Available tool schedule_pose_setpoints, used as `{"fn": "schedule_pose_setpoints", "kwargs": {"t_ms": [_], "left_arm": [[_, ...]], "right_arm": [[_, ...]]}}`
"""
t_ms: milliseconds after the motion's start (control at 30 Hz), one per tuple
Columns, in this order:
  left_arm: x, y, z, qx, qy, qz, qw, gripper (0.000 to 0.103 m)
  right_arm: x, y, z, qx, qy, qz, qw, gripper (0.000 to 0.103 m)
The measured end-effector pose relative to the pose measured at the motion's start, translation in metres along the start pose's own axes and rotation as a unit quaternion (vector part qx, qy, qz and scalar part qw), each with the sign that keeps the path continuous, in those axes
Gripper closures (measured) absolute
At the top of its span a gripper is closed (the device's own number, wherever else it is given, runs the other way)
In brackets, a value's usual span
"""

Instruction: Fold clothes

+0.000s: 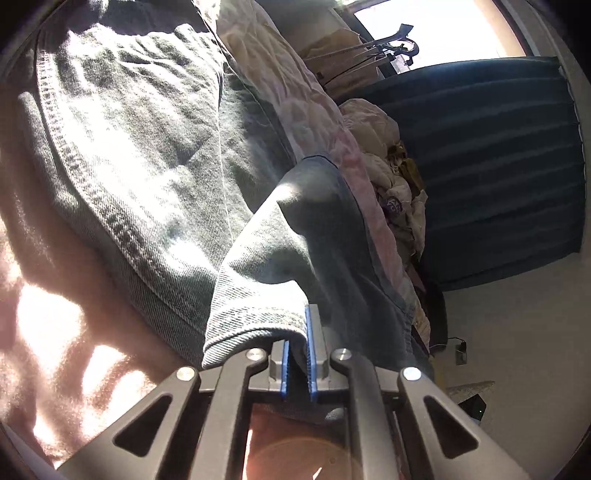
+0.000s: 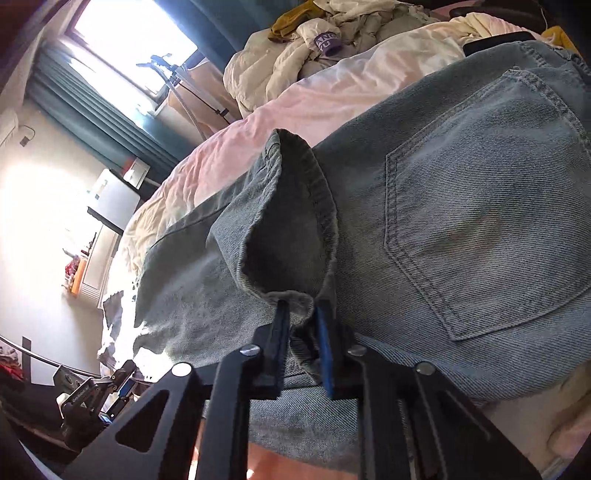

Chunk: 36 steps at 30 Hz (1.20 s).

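Light blue jeans [image 1: 129, 147] lie spread on a bed. In the left wrist view my left gripper [image 1: 297, 350] is shut on a leg hem [image 1: 251, 325], and the denim edge is pinched between its blue pads [image 1: 309, 350]. In the right wrist view the jeans [image 2: 480, 221] show a back pocket [image 2: 480, 166]. My right gripper [image 2: 303, 321] is shut on the rim of a leg cuff [image 2: 288, 229], which gapes open above the fingertips. The cuff rim folds down between the two fingers.
The bed has a pale pink sheet [image 2: 295, 110], with a pile of crumpled clothes [image 2: 332, 33] at its far end. Teal curtains [image 1: 480, 166] hang by a bright window. Another gripper body [image 2: 92, 395] shows at the lower left. A cabinet [image 2: 114, 206] stands beside the bed.
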<state>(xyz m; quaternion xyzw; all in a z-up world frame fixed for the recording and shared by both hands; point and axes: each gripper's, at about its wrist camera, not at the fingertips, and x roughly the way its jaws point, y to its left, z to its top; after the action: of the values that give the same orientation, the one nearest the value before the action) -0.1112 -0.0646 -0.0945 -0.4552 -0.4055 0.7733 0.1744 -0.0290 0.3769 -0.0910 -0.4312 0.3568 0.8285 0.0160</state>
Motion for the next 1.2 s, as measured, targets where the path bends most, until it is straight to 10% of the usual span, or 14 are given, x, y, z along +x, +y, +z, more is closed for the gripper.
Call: {"fn": "schedule_pose_setpoints", "kwargs": {"t_ms": [200, 533, 667, 900, 967, 1033, 1200], "left_arm": [[-0.03, 0.009, 0.009, -0.017, -0.063, 0.012, 0.9978, 0.097], [-0.025, 0.022, 0.004, -0.031, -0.045, 0.049, 0.9973, 0.097], [-0.028, 0.02, 0.003, -0.016, -0.047, 0.061, 0.9969, 0.097], [-0.022, 0.024, 0.005, -0.011, -0.049, 0.091, 0.9946, 0.097], [-0.019, 0.02, 0.004, 0.008, -0.052, 0.109, 0.9927, 0.097], [-0.017, 0.017, 0.004, 0.02, -0.055, 0.12, 0.9911, 0.097], [-0.016, 0.014, 0.003, 0.035, -0.059, 0.135, 0.9884, 0.097]], "right_arm": [[-0.005, -0.017, -0.007, 0.079, 0.022, 0.077, 0.994, 0.099], [-0.009, 0.012, 0.002, -0.007, 0.0, 0.005, 1.0, 0.094], [0.005, 0.033, 0.029, -0.054, -0.013, 0.011, 0.998, 0.062], [0.068, 0.038, 0.073, -0.056, 0.015, 0.002, 0.998, 0.06], [0.077, 0.037, 0.08, -0.064, 0.012, 0.002, 0.998, 0.064], [0.082, 0.04, 0.084, -0.087, 0.007, -0.007, 0.996, 0.092], [0.072, 0.051, 0.086, -0.107, -0.017, -0.036, 0.993, 0.095]]}}
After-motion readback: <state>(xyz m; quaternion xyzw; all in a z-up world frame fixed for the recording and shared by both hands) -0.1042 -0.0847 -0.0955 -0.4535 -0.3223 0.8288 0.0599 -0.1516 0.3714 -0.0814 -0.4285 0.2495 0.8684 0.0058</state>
